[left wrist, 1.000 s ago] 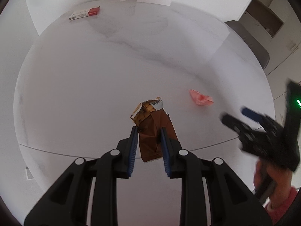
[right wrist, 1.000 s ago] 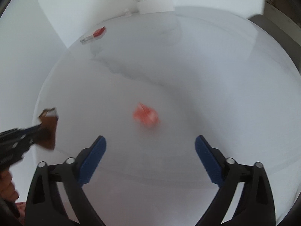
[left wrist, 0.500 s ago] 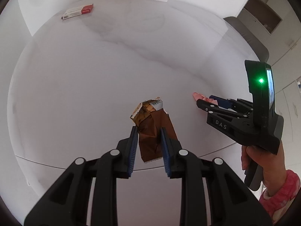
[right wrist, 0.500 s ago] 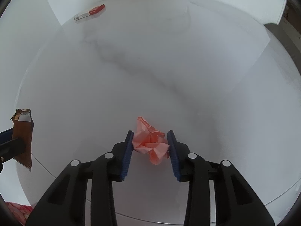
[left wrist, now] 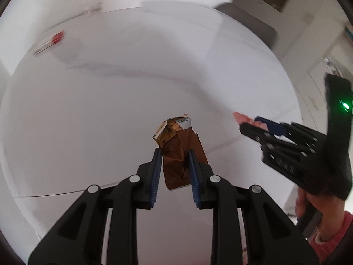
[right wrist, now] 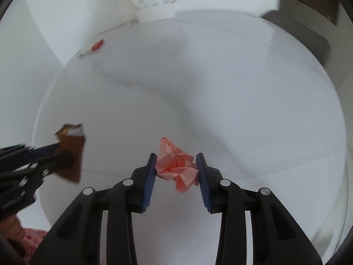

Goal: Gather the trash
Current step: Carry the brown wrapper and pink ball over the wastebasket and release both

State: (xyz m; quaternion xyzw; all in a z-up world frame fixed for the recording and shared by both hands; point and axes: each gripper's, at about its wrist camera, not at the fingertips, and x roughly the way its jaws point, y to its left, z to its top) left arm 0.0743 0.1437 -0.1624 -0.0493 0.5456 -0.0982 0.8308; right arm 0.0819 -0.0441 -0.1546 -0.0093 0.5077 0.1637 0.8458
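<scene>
Left wrist view: the left gripper [left wrist: 173, 152] is clamped on a brown snack wrapper [left wrist: 179, 150], raised over the tabletop [left wrist: 110, 101] near its front edge.

Right wrist view: the right gripper [right wrist: 175, 158] pinches a crumpled pink paper [right wrist: 176, 165] above wide bare tabletop; a red-and-white box [right wrist: 91, 48] lies at the far rim.

We see the right gripper [right wrist: 175, 172], wide open 1 second ago, now clamped on the crumpled pink paper [right wrist: 177, 168], which has left the white table [right wrist: 220, 101]. Both grippers have pulled back toward the near edge, and the left gripper [left wrist: 174, 154] carries its brown wrapper [left wrist: 178, 152] along.
</scene>
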